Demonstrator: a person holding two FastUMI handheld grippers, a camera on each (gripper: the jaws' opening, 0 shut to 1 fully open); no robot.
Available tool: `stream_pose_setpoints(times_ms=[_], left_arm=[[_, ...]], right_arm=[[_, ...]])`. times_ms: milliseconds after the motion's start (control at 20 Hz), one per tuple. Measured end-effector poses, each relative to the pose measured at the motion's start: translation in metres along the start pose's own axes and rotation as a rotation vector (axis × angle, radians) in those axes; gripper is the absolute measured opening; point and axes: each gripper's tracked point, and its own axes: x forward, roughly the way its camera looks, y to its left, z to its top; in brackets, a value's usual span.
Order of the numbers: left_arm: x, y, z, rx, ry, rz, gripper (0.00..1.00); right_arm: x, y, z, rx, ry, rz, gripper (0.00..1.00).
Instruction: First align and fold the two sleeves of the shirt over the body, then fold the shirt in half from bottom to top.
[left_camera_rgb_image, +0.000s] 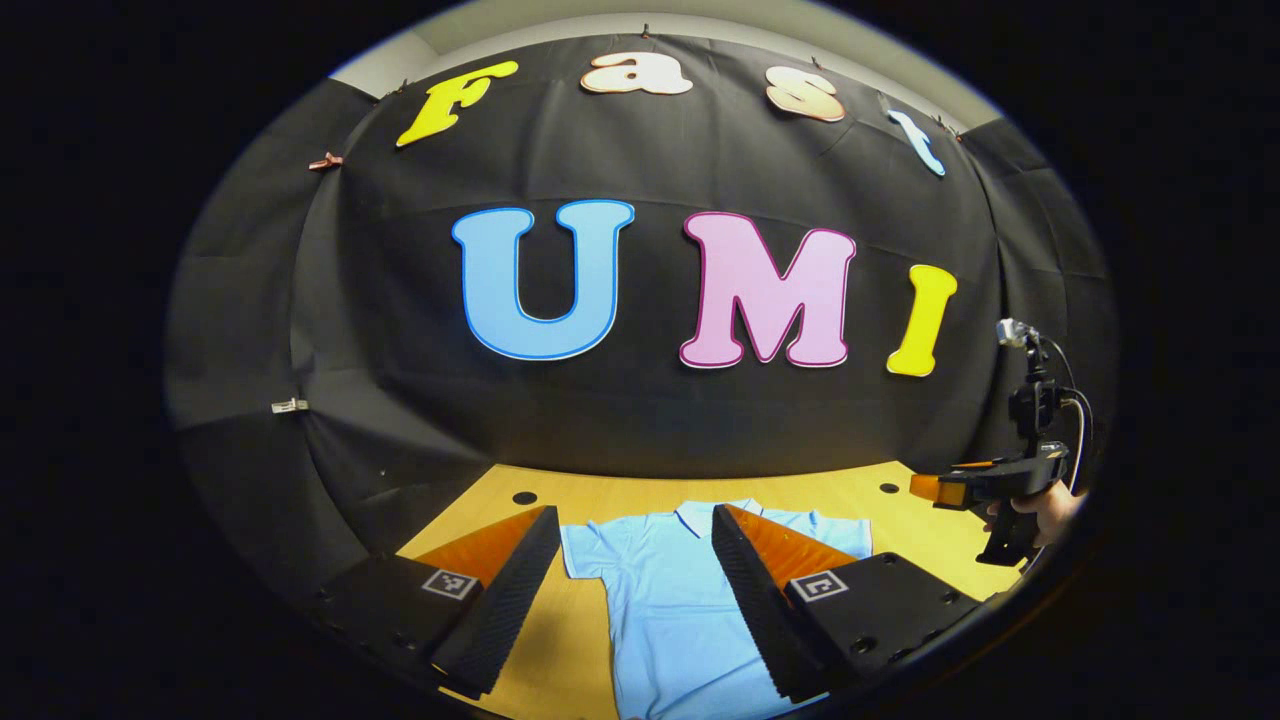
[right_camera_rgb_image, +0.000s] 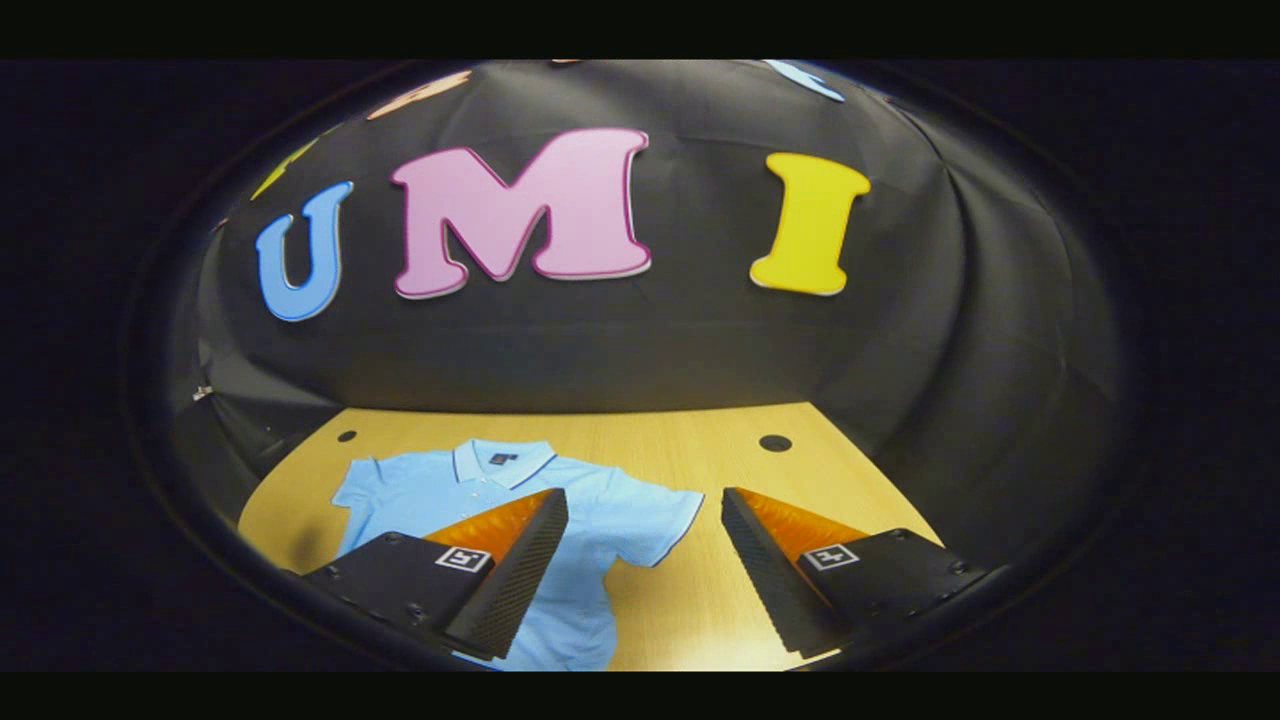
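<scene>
blue, one shirt (right_camera_rgb_image: 590, 520) flat on one wooden table (right_camera_rgb_image: 660, 440), two grippers, left (left_camera_rgb_image: 635, 570) and right (right_camera_rgb_image: 645, 555), both spread

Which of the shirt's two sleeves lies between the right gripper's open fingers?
In the right gripper view, the sleeve at that view's right lies between the right gripper's spread fingers; the other sleeve lies off to the far left.
</scene>
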Motion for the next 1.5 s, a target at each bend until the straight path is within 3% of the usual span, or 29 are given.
stream_pose_setpoints(times_ms=[200, 500, 550, 700, 1150, 1400, 1500], left_arm=[[0.014, -0.011, -0.012, -0.040, 0.048, 0.034, 0.98], [0.025, -0.018, -0.020, -0.043, 0.091, 0.069, 0.98], [0.027, -0.017, -0.019, -0.054, 0.090, 0.075, 0.98], [0.032, -0.013, -0.027, -0.088, 0.099, 0.097, 0.98], [0.030, -0.009, -0.056, -0.118, 0.163, 0.128, 0.98], [0.029, -0.008, -0.059, -0.101, 0.167, 0.135, 0.98], [0.029, -0.009, -0.061, -0.096, 0.167, 0.134, 0.98]], right_arm=[[0.055, -0.019, -0.034, 0.044, 0.123, -0.001, 0.96], [0.130, -0.043, -0.060, -0.031, 0.189, -0.035, 0.96], [0.141, -0.044, -0.065, -0.034, 0.204, -0.034, 1.00], [0.171, -0.051, -0.075, -0.042, 0.234, -0.044, 0.96], [0.205, -0.048, -0.118, -0.044, 0.328, -0.019, 0.96], [0.207, -0.041, -0.118, -0.035, 0.312, 0.022, 0.57], [0.208, -0.038, -0.118, -0.030, 0.299, 0.013, 0.13]])
